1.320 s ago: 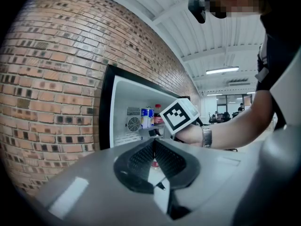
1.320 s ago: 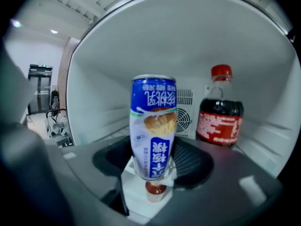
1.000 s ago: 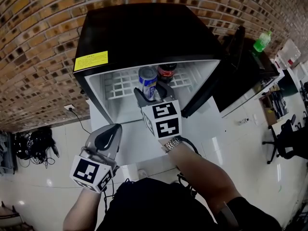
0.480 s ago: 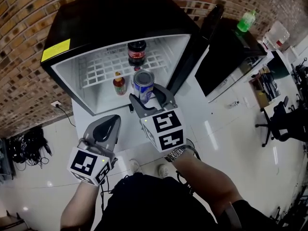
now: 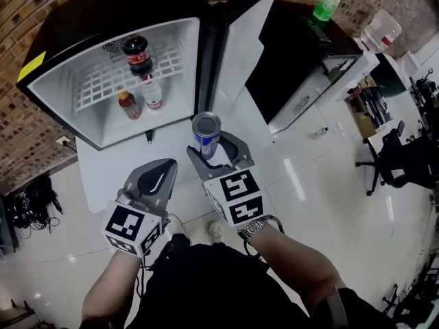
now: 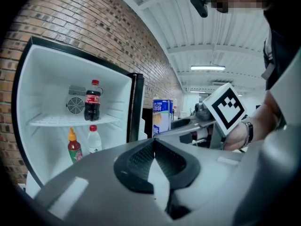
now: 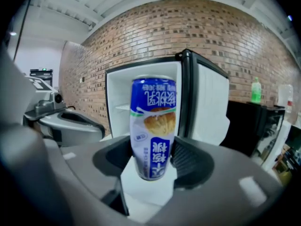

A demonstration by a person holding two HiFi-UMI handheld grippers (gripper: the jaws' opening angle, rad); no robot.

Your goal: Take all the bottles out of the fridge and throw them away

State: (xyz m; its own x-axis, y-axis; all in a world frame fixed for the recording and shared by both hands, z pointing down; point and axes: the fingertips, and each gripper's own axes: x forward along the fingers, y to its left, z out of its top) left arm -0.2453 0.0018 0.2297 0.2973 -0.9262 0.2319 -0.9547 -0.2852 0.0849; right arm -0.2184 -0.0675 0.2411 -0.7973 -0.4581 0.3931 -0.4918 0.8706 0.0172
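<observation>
right claw [image 5: 217, 151] clamping blue-and-white cylindrical metal can [image 5: 206, 133], upright | left claw [image 5: 152, 182] sitting pressed together, holding nothing | dark plastic cola bottle [image 5: 137, 54] standing on white wire shelf [image 5: 96, 82] in open black fridge [image 5: 89, 9]

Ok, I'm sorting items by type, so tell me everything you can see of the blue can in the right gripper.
The blue can is a tall, slim drink can that looks like metal. It has a blue wrap, white lettering, a pale band and a picture of something golden-brown, and its top is silvery and rimmed. It stands upright, clamped near its lower end between the pads of the right gripper. It is held outside the open fridge, in front of it and above the floor. Nothing else touches it.
</observation>
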